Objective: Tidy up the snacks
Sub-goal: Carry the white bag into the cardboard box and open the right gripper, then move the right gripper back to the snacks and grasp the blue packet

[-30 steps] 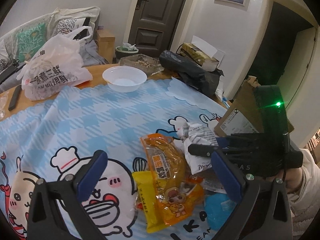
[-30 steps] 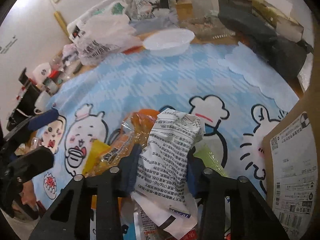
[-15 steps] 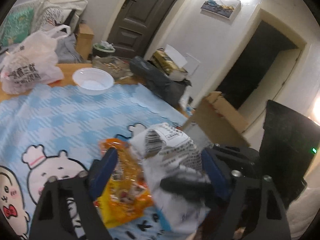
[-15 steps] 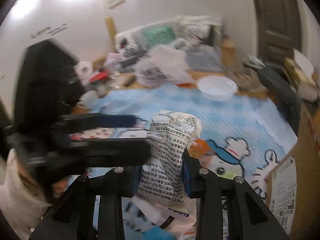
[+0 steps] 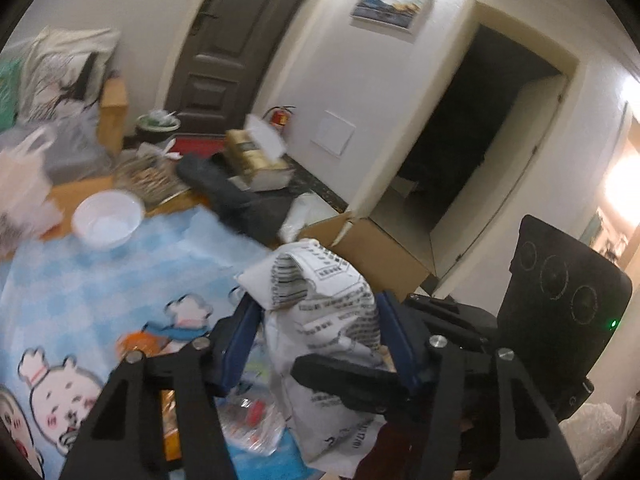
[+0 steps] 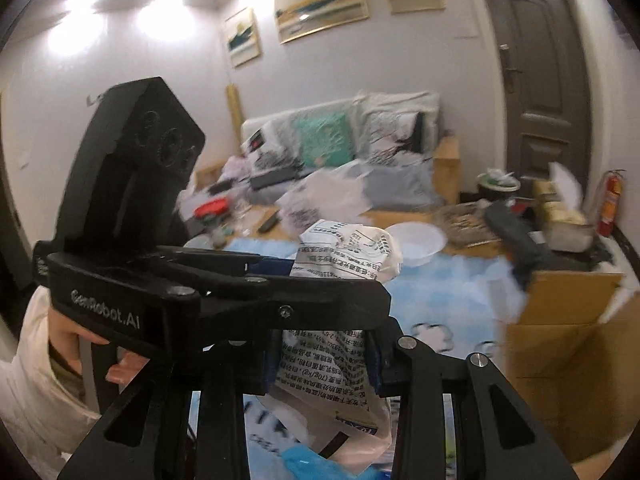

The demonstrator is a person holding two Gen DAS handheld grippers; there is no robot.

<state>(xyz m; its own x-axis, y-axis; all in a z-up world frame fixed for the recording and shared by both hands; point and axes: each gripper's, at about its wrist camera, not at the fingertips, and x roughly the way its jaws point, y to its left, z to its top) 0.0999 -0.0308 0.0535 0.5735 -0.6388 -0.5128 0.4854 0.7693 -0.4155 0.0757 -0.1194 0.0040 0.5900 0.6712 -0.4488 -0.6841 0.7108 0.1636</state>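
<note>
— Jaws, both sides? Where is the packet held?

— Right gripper (image 6: 320, 360): clamped on the white printed snack bag (image 6: 340, 344), raised above the blue cartoon tablecloth (image 6: 440, 292). Left gripper (image 5: 316, 332): jaws closing, the same bag (image 5: 320, 320) seen between the blue pads; contact cannot be confirmed.

— Surroundings noted?

— White bowl (image 5: 108, 224) recorded at the cloth's far edge, an open cardboard box (image 5: 380, 248) just beside the table. Orange packets (image 5: 138, 344) are left on the cloth below. The right wrist view is largely blocked by the left gripper's body.
</note>
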